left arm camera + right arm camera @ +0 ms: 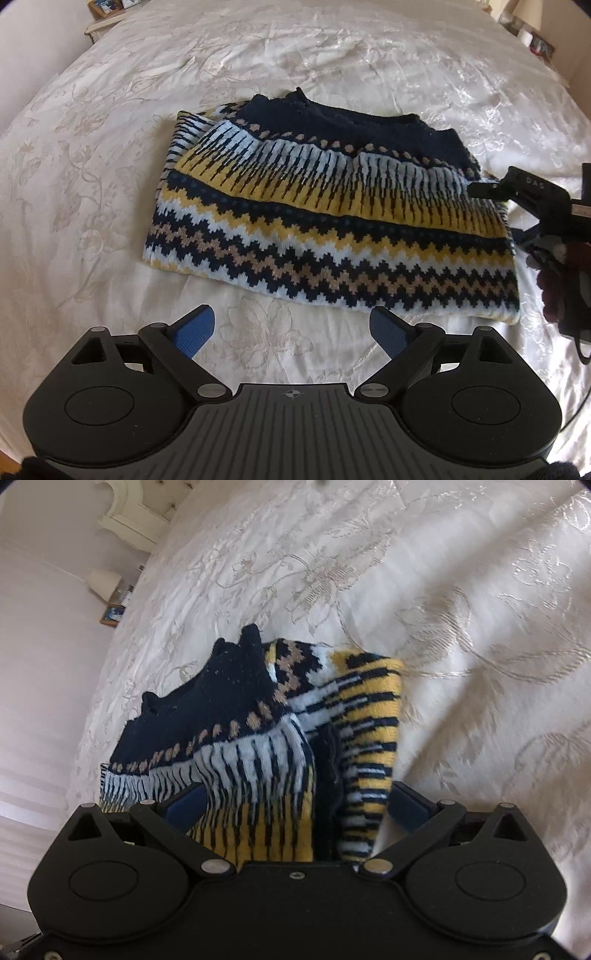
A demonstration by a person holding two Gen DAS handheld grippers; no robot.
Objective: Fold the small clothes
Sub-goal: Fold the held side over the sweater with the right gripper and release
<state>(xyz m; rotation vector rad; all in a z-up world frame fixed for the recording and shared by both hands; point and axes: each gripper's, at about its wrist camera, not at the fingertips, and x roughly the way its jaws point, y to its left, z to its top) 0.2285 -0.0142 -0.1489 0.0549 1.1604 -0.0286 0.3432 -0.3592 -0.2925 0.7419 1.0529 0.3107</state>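
Left tongs (291, 330) wide and empty over damask bedspread (110, 184); right tongs (295, 808) around bunched zigzag-knit sweater (266, 775).

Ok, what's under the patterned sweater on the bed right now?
The sweater lies on the white bedspread, which shows all around it. The right claw has bunched knit between its fingers. Whatever is directly beneath the sweater is covered and can't be seen.

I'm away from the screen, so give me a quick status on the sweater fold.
Left gripper open, empty, short of the sweater. Right gripper has sweater edge between its fingers; grip unclear. Sweater partly folded on bedspread. Nothing in the way.
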